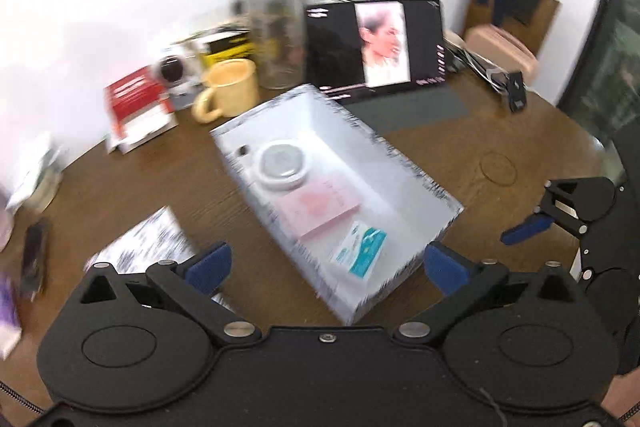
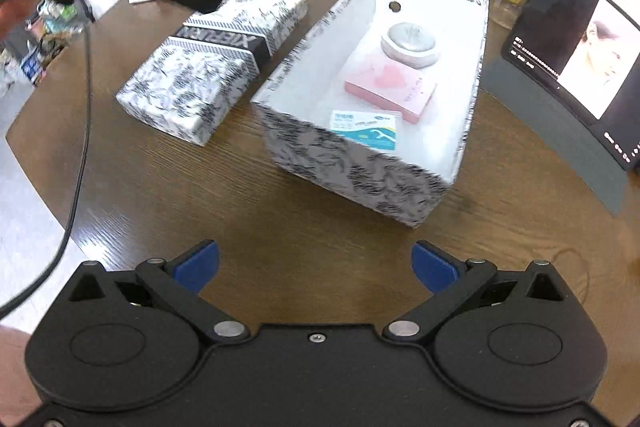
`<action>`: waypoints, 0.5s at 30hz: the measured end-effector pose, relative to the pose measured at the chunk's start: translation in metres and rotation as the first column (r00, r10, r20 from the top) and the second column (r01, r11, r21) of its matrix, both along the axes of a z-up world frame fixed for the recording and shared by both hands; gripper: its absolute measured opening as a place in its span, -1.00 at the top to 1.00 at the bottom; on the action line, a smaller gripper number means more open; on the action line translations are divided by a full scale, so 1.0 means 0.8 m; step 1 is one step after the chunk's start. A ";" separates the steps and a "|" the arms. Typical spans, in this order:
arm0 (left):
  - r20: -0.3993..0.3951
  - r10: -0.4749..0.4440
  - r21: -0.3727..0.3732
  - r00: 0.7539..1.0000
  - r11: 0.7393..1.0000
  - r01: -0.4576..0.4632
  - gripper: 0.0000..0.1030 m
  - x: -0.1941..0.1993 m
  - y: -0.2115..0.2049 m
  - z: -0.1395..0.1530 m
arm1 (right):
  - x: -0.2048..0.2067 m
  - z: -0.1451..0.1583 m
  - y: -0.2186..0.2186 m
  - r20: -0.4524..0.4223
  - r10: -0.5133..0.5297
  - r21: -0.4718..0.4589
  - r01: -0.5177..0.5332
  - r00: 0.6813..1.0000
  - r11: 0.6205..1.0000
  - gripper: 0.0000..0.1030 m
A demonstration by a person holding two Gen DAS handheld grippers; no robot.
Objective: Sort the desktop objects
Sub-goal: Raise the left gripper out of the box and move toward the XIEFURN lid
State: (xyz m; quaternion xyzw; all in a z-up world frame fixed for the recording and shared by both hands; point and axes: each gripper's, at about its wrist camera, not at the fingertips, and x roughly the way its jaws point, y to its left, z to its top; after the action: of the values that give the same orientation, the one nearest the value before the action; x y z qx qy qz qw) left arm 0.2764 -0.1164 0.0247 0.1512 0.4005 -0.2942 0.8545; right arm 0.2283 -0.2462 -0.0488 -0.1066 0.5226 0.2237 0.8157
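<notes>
Wood grain runs across the round brown tabletop (image 2: pixel 280 235) under both of my tools. On it the open patterned box (image 2: pixel 360 183) stands at the middle, white inside with a black scribble print on its walls. Its lid (image 2: pixel 188 87) lies just beside it on my left, bottom up, with a black band whose white letters I cannot read for certain. A tablet (image 2: pixel 576 67) leans at the right with a video playing; its small captions are too fine to make out. Behind the box stand a cream mug (image 1: pixel 228 91), a clear jar (image 1: pixel 276 35) and a red and white carton (image 1: pixel 136 107) with blurred print. Inside the box lie a pink pad (image 2: pixel 392 87) bearing a heart, a round white tin (image 2: pixel 410 45) touching its far edge, and a teal and white packet (image 2: pixel 366 129) with unreadable lettering. My left tool (image 1: pixel 326 265) hovers over the box's near end, blue pads spread wide, empty. My right tool (image 2: pixel 316 265) hangs short of the box, spread and empty too.
</notes>
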 end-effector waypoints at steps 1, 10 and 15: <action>0.005 0.031 -0.013 0.999 0.999 -0.031 -1.00 -0.010 0.013 0.001 | -0.006 0.002 0.005 0.008 -0.007 0.009 0.007 1.000 1.000 -1.00; -0.019 0.283 -0.107 0.959 0.953 -0.283 -1.00 -0.091 0.118 -0.013 | -0.060 0.012 0.050 0.069 -0.087 0.099 0.080 0.994 0.992 -1.00; -0.031 0.388 -0.114 0.921 0.914 -0.389 -1.00 -0.121 0.141 -0.032 | -0.078 0.008 0.070 0.089 -0.144 0.123 0.133 0.986 0.984 -1.00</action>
State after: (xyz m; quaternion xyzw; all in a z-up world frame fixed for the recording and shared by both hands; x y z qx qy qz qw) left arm 0.1800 -0.0040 -0.0012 0.0168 0.4080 -0.1421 0.9017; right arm 0.1659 -0.1906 -0.0427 -0.0330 0.4744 0.1912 0.8587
